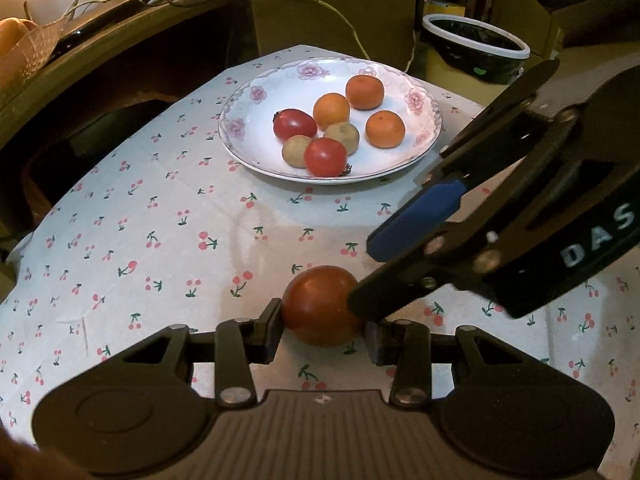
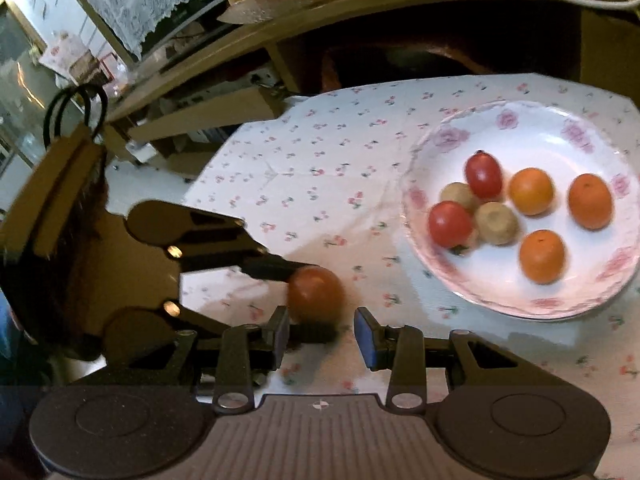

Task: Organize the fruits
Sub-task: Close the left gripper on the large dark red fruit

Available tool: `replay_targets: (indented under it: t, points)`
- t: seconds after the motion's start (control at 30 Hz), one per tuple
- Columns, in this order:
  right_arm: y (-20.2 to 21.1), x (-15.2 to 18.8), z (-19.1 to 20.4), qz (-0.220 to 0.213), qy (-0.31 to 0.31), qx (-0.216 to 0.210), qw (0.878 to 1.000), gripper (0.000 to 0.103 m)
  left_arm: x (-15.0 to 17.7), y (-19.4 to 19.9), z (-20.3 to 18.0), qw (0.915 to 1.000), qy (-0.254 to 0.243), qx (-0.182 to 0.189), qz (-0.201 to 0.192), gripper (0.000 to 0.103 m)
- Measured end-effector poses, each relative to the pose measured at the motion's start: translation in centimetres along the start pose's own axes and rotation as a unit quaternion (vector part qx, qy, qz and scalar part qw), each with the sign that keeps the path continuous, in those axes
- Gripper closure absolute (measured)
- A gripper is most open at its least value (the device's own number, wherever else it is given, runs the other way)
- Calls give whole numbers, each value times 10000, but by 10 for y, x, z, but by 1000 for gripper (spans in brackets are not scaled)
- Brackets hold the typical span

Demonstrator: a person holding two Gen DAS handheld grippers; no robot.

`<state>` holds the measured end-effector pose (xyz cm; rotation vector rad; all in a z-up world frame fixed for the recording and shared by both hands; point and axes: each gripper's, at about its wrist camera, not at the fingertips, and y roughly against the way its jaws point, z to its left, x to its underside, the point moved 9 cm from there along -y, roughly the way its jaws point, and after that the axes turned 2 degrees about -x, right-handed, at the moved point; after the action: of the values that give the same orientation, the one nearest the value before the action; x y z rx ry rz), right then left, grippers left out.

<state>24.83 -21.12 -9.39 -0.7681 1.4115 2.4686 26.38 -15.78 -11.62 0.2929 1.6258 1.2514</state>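
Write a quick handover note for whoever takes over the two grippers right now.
Left gripper: shut on the loose red tomato on the cherry-print tablecloth.
Right gripper: open, empty, beside that tomato.
Done: the white floral-rimmed plate holds three orange mandarins, two red tomatoes and two brown kiwis.
Left: carry the held tomato to the plate and release.

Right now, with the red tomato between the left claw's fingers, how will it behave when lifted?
The tomato is round and smooth, so it could slip or roll off the cherry-print cloth if released. The left claw touches both its sides, so a gentle squeeze probably suffices. Its skin looks thin; hard pressure may bruise it.
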Motion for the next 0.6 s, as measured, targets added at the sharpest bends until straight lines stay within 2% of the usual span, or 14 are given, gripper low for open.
replay_targets:
  t: [0.23, 0.4, 0.47, 0.5, 0.6]
  points:
    - [-9, -4, 5, 33, -59, 79, 9999, 64, -1, 0, -1, 10000, -83, -52, 2, 57]
    - [-19, -3, 3, 141, -128, 319, 9993, 64, -1, -1, -1, 9999, -82, -89, 21, 57]
    - [-20, -4, 2, 146, -164, 359, 9991, 66, -2, 0, -2, 9999, -124, -115, 10, 57]
    - [-20, -4, 1, 156, -190, 348, 9991, 70, -3, 0, -4, 9999, -129, -103, 1, 57]
    - [-17, -3, 1, 158, -220, 376, 9989, 72, -7, 2, -7, 9998, -159, -69, -57, 57]
